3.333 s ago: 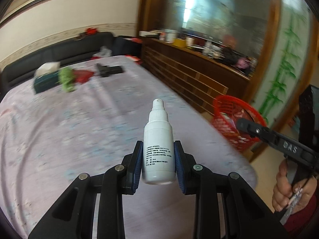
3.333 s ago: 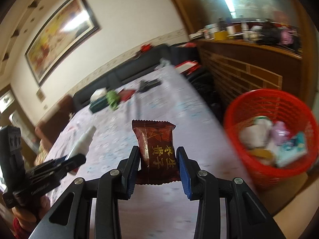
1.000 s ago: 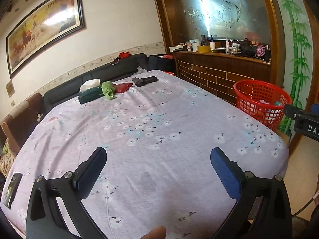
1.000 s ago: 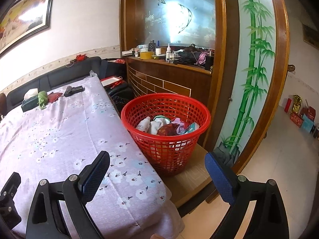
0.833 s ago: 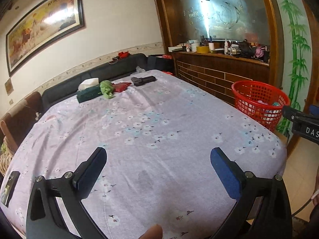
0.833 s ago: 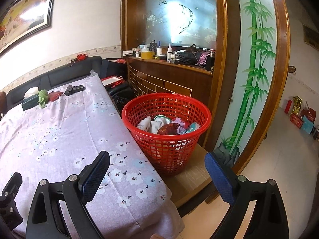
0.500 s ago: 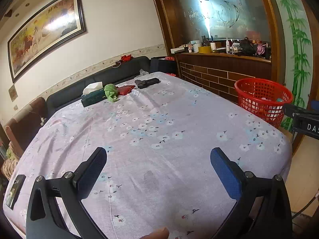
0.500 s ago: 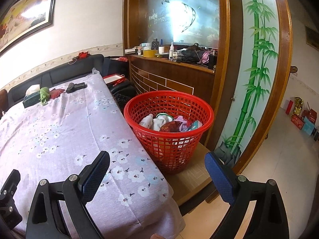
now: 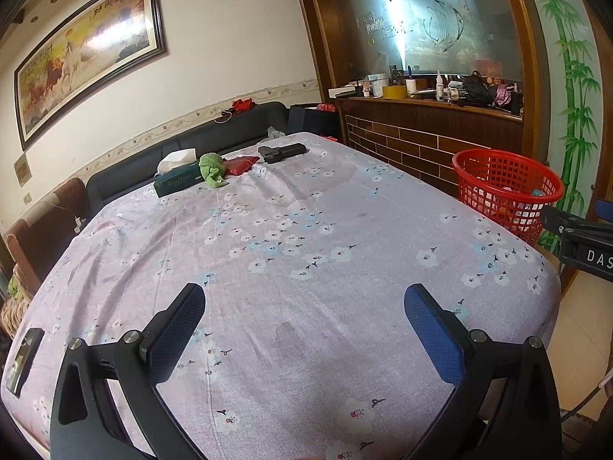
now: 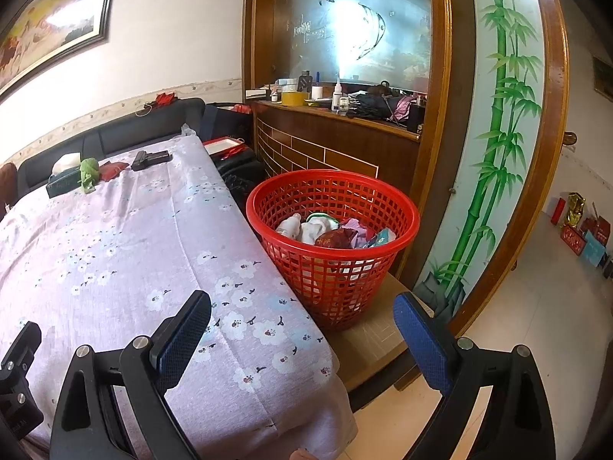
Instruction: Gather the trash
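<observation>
**Two empty grippers, trash in the basket**

Both of my grippers are spread wide with nothing between their blue pads. My left gripper (image 9: 304, 322) hangs over the near part of the table (image 9: 306, 237), which is covered by a pale purple cloth with small flowers. At the far left end of that table lie a dark green tissue box (image 9: 179, 181), a crumpled green cloth (image 9: 211, 168) just beside it, a red pouch (image 9: 239, 165) next, and then a black object (image 9: 281, 152) I cannot identify. My right gripper (image 10: 302, 320) hangs past the table's right edge, above the low wooden platform (image 10: 375, 339) where the red basket (image 10: 332, 243) stands, close against the tablecloth. Inside the basket I can see a white bottle (image 10: 289, 226), a dark red snack packet (image 10: 337, 238), and some white, pink and teal scraps heaped around them. Behind the basket runs a wooden counter (image 10: 337, 130) crowded with small bottles and bags, and to its right a panel painted with green bamboo (image 10: 494, 115).
</observation>
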A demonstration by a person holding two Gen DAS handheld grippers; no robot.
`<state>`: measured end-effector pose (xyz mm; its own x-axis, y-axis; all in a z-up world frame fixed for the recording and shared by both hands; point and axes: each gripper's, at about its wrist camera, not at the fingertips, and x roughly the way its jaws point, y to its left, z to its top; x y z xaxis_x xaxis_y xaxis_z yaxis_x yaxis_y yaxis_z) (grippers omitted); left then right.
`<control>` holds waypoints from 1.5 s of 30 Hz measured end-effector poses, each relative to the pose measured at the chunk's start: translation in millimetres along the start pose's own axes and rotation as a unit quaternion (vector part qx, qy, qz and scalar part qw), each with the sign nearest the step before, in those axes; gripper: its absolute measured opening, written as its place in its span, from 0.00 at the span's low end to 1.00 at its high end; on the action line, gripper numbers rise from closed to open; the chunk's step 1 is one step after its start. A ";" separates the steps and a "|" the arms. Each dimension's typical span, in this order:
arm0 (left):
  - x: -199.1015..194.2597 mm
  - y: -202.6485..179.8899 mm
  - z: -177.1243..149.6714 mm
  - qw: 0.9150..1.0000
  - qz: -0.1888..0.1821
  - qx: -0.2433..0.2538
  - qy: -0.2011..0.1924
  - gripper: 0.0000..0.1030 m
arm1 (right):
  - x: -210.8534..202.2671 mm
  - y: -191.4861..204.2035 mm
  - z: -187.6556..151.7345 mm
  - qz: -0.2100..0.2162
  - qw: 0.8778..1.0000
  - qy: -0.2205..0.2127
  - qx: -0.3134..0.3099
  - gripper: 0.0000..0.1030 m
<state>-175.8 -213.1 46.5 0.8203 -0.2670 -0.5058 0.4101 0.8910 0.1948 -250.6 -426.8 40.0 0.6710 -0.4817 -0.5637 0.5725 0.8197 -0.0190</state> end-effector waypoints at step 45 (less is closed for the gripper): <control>1.8 1.4 -1.7 1.000 -0.001 -0.005 0.003 1.00 | 4.4 8.8 -3.7 0.009 1.000 0.004 -0.012 0.95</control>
<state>-174.3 -211.7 44.4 0.8171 -0.2667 -0.5112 0.4082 0.8938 0.1861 -244.4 -420.6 34.3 0.6771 -0.4639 -0.5712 0.5489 0.8354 -0.0278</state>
